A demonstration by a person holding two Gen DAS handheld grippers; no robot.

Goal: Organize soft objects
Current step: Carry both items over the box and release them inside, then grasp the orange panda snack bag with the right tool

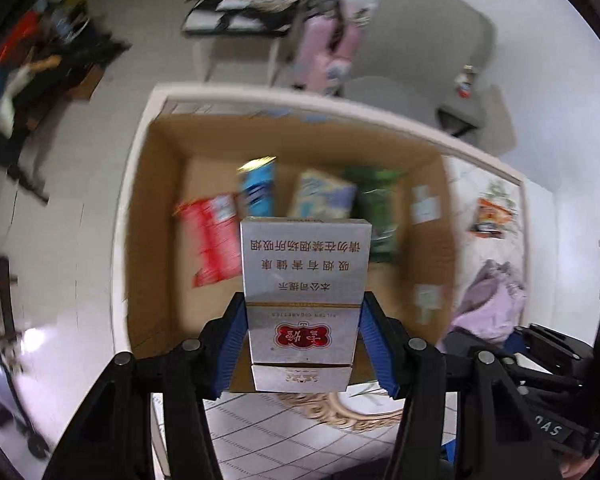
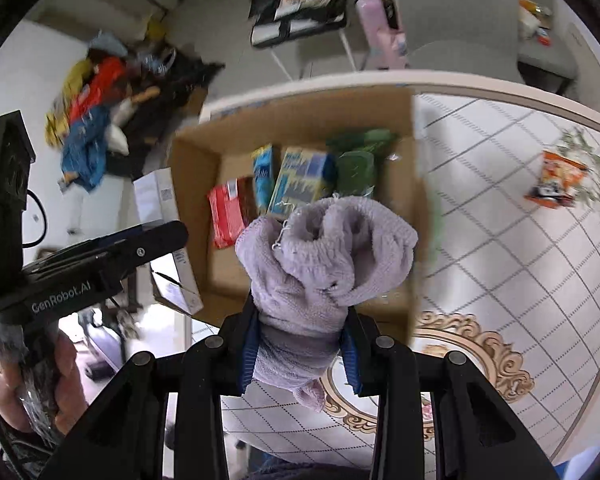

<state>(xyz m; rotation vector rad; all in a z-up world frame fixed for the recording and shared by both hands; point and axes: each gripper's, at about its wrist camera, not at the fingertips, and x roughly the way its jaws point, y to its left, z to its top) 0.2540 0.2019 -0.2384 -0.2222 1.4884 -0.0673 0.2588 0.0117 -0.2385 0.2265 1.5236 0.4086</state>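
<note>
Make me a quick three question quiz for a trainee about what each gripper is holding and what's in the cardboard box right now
1. True or false: the left gripper is closed on a silver cigarette pack.
2. What does the right gripper hold?
A. a red packet
B. a lilac towel
C. a green bag
3. Fill in: the orange snack bag lies on the ______, outside the cardboard box.

Key
1. True: the blue pads press both sides of the pack.
2. B: the lilac towel is bunched between the pads. The red packet and green bag lie inside the box.
3. table.
</note>
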